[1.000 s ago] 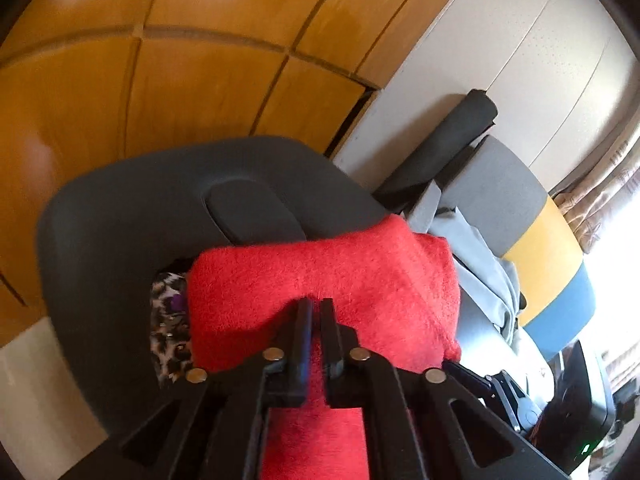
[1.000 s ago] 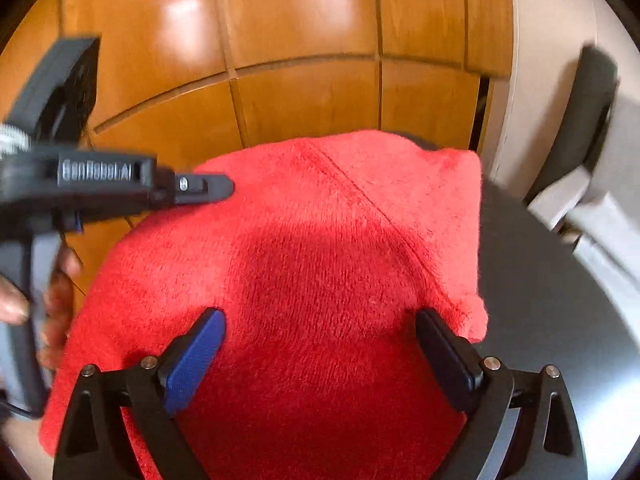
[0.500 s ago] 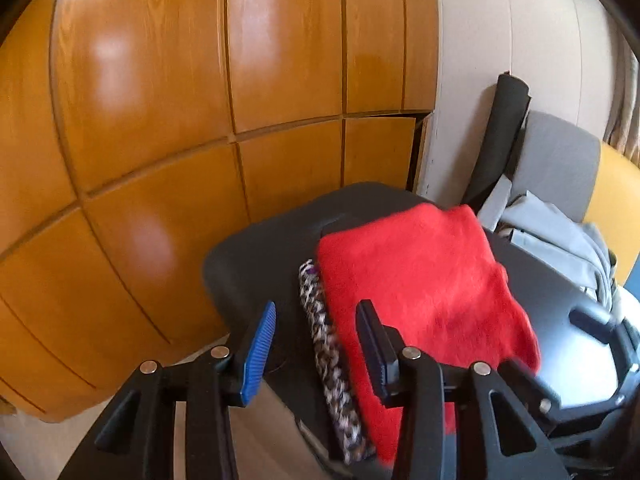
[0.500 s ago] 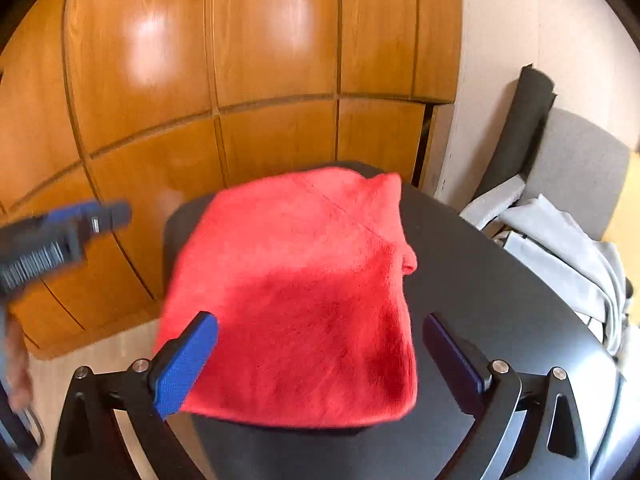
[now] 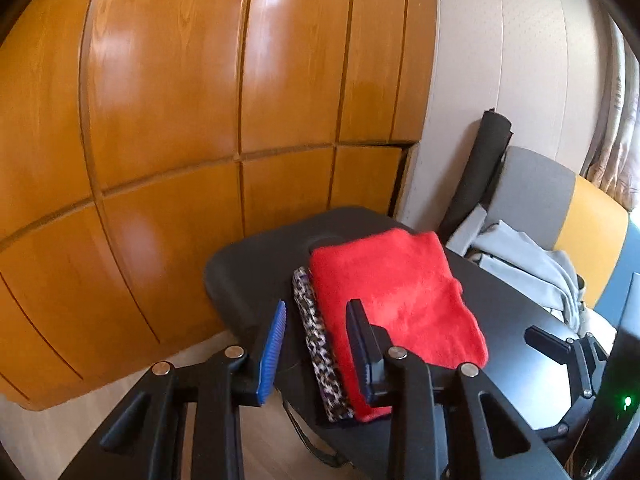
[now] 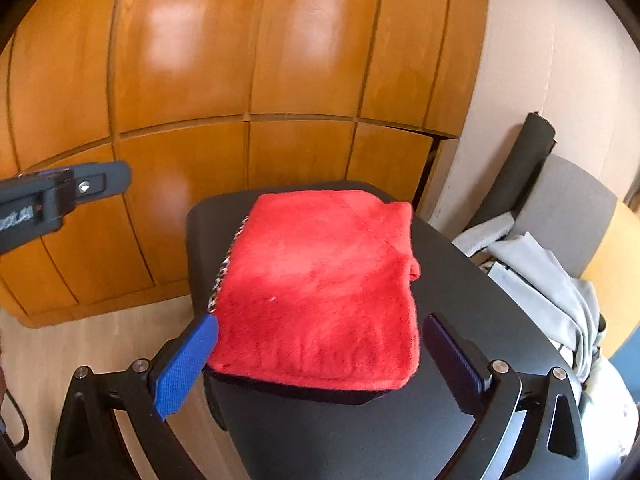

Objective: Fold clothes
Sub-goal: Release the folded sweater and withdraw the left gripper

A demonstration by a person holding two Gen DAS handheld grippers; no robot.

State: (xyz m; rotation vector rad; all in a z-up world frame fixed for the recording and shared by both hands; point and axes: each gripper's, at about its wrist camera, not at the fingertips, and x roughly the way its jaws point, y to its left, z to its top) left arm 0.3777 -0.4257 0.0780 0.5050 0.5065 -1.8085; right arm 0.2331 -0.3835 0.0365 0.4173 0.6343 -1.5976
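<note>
Black table [image 6: 460, 280] bearing folded red garment [image 6: 320, 280] — wooden panelling [image 6: 280, 60] behind

I count two folded cloths on my one black table [image 6: 460, 292] — one red cloth [image 6: 320, 280] on top, one leopard-print cloth [image 5: 318, 340] under it. Two grippers are mine: the left gripper [image 5: 316, 336] and right gripper [image 6: 320, 356]. Beyond, one chair [image 6: 572, 204] — one grey garment [image 6: 548, 280] heaped there, one black roll [image 6: 520, 172].
</note>
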